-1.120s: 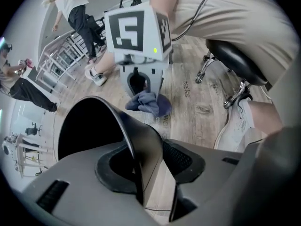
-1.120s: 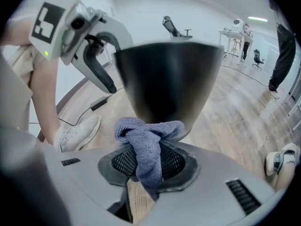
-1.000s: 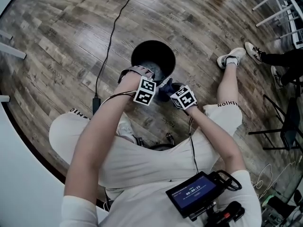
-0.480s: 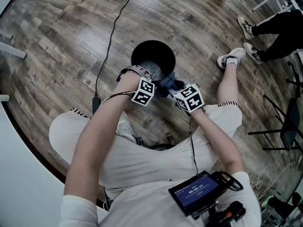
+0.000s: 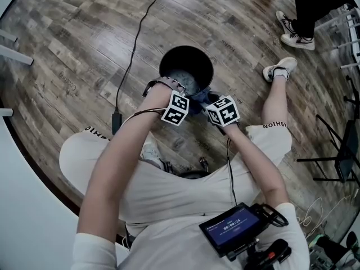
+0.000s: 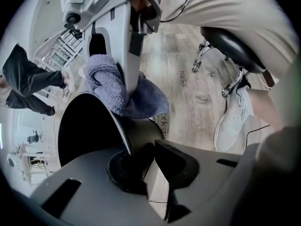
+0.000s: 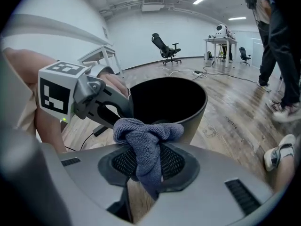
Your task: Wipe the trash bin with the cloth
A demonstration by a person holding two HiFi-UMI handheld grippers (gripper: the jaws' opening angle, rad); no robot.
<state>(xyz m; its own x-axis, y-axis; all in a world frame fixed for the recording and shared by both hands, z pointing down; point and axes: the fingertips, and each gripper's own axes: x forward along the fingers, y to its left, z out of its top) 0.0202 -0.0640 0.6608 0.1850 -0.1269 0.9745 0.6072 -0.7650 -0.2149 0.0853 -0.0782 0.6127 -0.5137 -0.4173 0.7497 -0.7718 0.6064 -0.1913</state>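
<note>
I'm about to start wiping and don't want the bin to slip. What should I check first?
1. Left claw clamped on trash bin: ok, jaws have just been closing, bin wall between them.
2. Cloth gripped in right claw: ok.
3. Cloth touching the bin: cannot tell.
4. Bin upright on floor: ok.
5. Cable clear of bin: ok.

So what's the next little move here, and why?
Probably push the right gripper in so its cloth presses on the rim of the trash bin, then slide it along. The cloth is clamped in its jaws, right by the rim. The jaws of the left gripper have just been closing on the bin's wall, which steadies it.
</note>
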